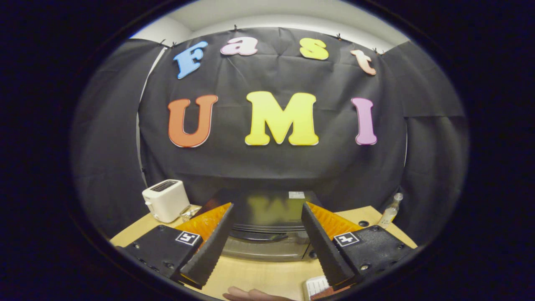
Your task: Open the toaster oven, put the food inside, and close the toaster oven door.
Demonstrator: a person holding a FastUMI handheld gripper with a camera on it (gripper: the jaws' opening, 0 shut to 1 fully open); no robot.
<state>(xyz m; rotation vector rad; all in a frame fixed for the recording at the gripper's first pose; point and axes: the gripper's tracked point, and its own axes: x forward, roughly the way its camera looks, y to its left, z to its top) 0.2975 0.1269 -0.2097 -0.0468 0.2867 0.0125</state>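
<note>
While the tool (267,242) hangs above the desk (259,276) with its fingers spread wide and nothing between them, the toaster oven (267,225) sits just ahead of them, door apparently shut, its dark top facing up. That wide spread and head-on aim suit a reach for the door handle, so opening looks like the step in hand. A white toaster (166,200) stands to the oven's left and a small clear bottle (389,213) to its right. Near the right finger lies something pale, perhaps the food (316,286); a hand (250,294) rests nearby.
</note>
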